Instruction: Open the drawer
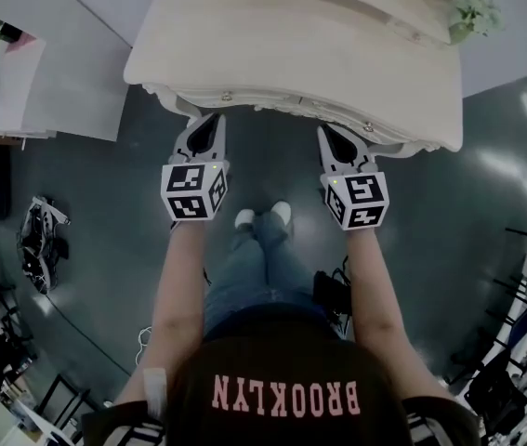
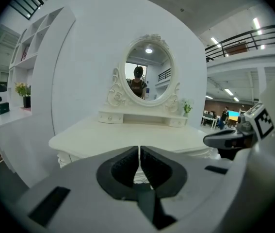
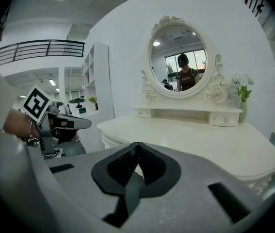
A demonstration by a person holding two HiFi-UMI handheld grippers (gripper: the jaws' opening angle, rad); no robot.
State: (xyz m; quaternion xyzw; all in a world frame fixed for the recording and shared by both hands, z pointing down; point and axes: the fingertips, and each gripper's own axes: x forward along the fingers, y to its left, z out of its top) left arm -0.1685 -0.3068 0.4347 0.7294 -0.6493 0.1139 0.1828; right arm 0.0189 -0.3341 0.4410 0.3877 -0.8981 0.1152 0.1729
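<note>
A cream dressing table (image 1: 337,54) with an oval mirror (image 2: 148,74) stands in front of me. Its drawer front (image 1: 291,108) runs under the tabletop edge and carries two small knobs, one at the left (image 1: 227,96) and one at the right (image 1: 368,127). My left gripper (image 1: 212,121) is shut and empty, its tips just short of the table edge, below the left knob. My right gripper (image 1: 327,134) is also shut and empty, near the right knob. The closed pads (image 2: 132,161) show in the left gripper view, and neither gripper touches the table.
A white side desk (image 1: 21,72) with small items stands at the left, and cables and gear (image 1: 40,240) lie on the dark floor. A small plant (image 1: 472,12) sits on the table's back right. The person's feet (image 1: 263,216) are below the table front. Tall white shelves (image 2: 30,47) stand further left.
</note>
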